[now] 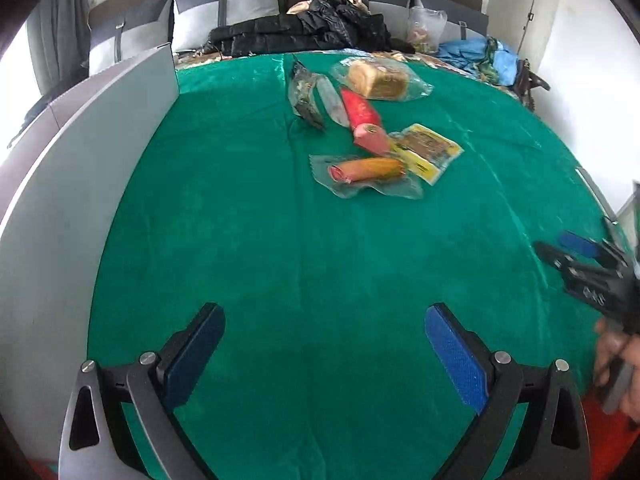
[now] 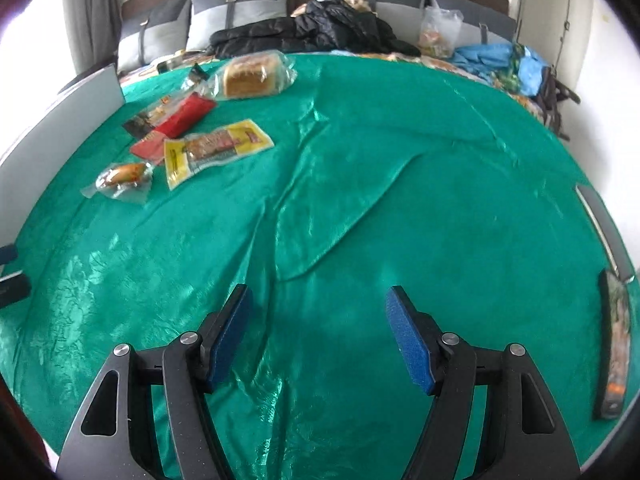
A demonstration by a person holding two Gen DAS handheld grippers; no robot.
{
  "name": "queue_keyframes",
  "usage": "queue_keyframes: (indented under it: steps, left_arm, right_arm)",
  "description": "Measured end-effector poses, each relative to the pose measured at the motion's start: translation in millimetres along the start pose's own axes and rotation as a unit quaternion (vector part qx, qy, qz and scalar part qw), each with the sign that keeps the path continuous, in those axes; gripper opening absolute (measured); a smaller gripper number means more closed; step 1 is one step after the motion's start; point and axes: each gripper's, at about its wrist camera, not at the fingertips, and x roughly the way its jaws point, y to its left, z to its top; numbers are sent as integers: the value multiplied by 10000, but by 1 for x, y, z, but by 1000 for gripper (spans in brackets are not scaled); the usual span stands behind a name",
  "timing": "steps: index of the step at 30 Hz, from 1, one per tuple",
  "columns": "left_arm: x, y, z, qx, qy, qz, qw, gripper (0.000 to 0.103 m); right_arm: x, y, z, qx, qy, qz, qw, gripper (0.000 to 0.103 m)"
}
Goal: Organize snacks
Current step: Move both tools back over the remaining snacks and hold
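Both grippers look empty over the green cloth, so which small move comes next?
Probably ease the open left gripper forward toward the nearest snack, the orange sausage in clear wrap; it lies flat at the pile's near edge, untouched, with bare green cloth between.

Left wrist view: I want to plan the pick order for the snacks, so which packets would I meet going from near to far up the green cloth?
Sausage packet → yellow packet → red packet → bread bag.
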Motion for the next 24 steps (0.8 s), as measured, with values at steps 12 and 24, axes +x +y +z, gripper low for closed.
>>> queue_keyframes:
  steps: [12,24]
  left_arm:
    - [25,6,-14,-24,-166,277,9995,100]
    - [32,1,-12,120,-98,340,9993,103]
  right_arm:
    - [-7,-9,-11,112,-91,-17,9999,78]
    - [-7,-10,-10,115,-92,-8,9999,79]
